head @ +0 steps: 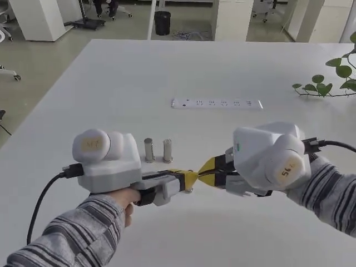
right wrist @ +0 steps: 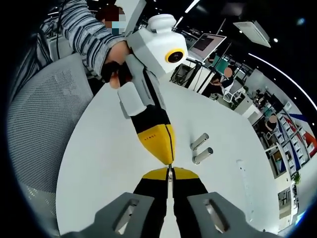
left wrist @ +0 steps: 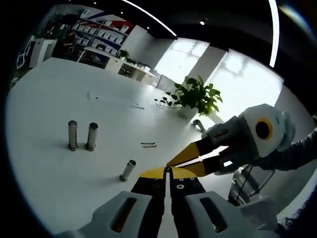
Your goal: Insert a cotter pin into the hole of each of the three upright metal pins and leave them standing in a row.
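Observation:
Two short metal pins (head: 149, 150) (head: 167, 150) stand upright side by side on the white table; they also appear in the left gripper view (left wrist: 73, 135) (left wrist: 92, 136) and in the right gripper view (right wrist: 199, 141) (right wrist: 203, 155). A third pin (left wrist: 128, 170) lies on its side nearer to me. Two thin cotter pins (left wrist: 148, 145) lie flat beyond it. My left gripper (head: 191, 178) (left wrist: 167, 171) is shut. My right gripper (head: 202, 169) (right wrist: 169, 172) is shut with a thin metal sliver, seemingly a cotter pin, at its tips. The two tips nearly touch in front of the upright pins.
A white power strip (head: 217, 103) lies further back on the table (head: 111, 83). Plant leaves (head: 334, 78) reach in from the right edge. A mesh chair back (right wrist: 44, 124) stands beside the table. Cables trail from both grippers.

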